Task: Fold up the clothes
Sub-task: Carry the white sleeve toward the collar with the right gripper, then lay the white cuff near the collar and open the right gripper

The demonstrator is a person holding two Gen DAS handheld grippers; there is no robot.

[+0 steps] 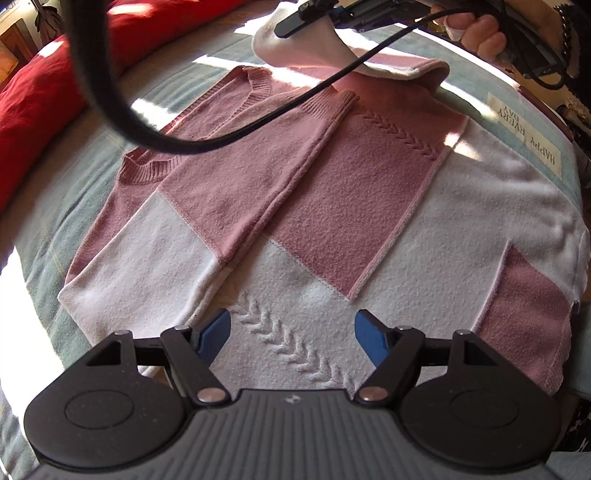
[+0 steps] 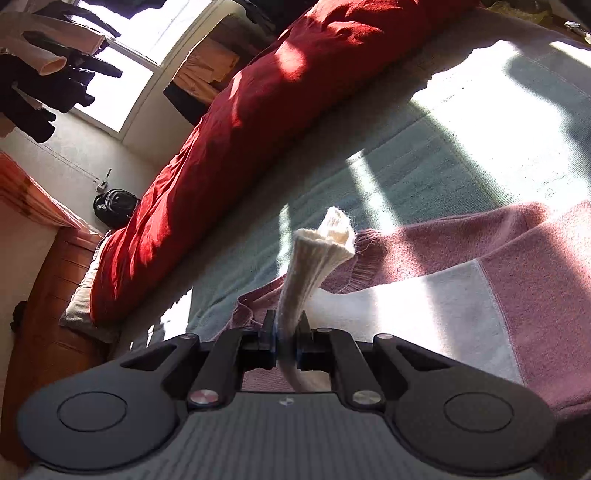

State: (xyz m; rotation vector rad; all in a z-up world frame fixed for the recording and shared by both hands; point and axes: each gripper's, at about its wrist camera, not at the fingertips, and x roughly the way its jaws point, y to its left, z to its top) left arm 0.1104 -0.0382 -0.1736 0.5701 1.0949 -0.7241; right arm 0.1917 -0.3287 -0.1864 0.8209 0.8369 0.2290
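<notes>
A pink and white knit sweater point(image 1: 317, 192) lies flat on the bed, one pink sleeve folded across its body. My left gripper point(image 1: 291, 334) hovers open just above the sweater's white lower part, near a raised leaf pattern point(image 1: 291, 343). My right gripper point(image 2: 286, 345) is shut on the white ribbed cuff point(image 2: 314, 258) of the other sleeve, which sticks up between its fingers. In the left wrist view that white sleeve point(image 1: 306, 40) is lifted over the far edge of the sweater by the right gripper point(image 1: 291, 27), held in a person's hand point(image 1: 476, 31).
A pale green bedcover point(image 1: 62, 192) lies under the sweater. A red duvet point(image 2: 240, 129) is bunched along the far side. A black cable point(image 1: 207, 140) hangs across the left wrist view. A white label point(image 1: 524, 136) sits at right. A wooden dresser point(image 2: 48, 314) and a window point(image 2: 122, 74) are beyond.
</notes>
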